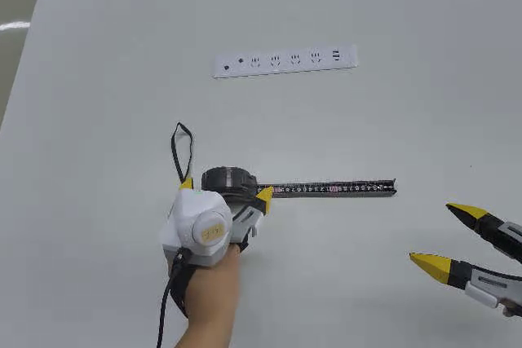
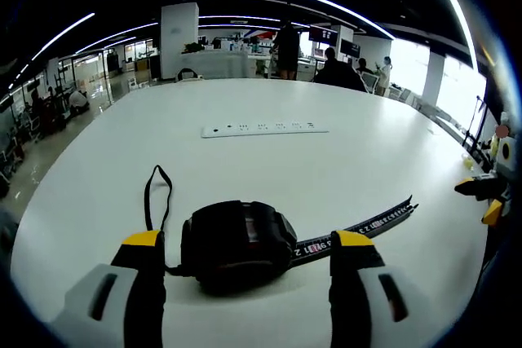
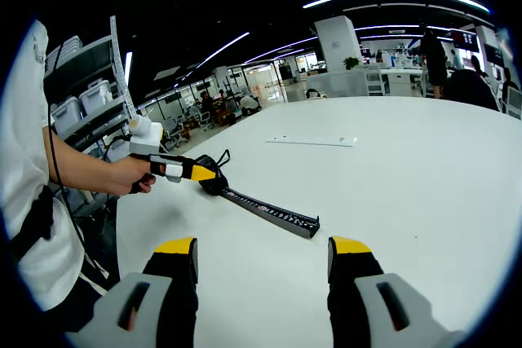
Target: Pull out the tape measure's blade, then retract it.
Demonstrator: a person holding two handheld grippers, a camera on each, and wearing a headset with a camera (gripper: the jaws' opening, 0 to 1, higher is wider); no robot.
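Head view: the black tape measure (image 1: 229, 181) lies on the white worktop (image 1: 367, 120), its blade (image 1: 334, 189) drawn out flat to the right. The left gripper (image 1: 226, 189) has its jaws spread on either side of the case, not clamped on it. The right gripper (image 1: 440, 234) hangs near the blade's tip, jaws apart and empty. A power strip (image 1: 285, 61) lies farther back.

Head view: left gripper (image 1: 226, 191) gripped from behind by the left hand (image 1: 210, 279), jaws spread wide and pointing away from the body; right gripper (image 1: 440, 234) at lower right, jaws likewise apart, tips aimed leftward.
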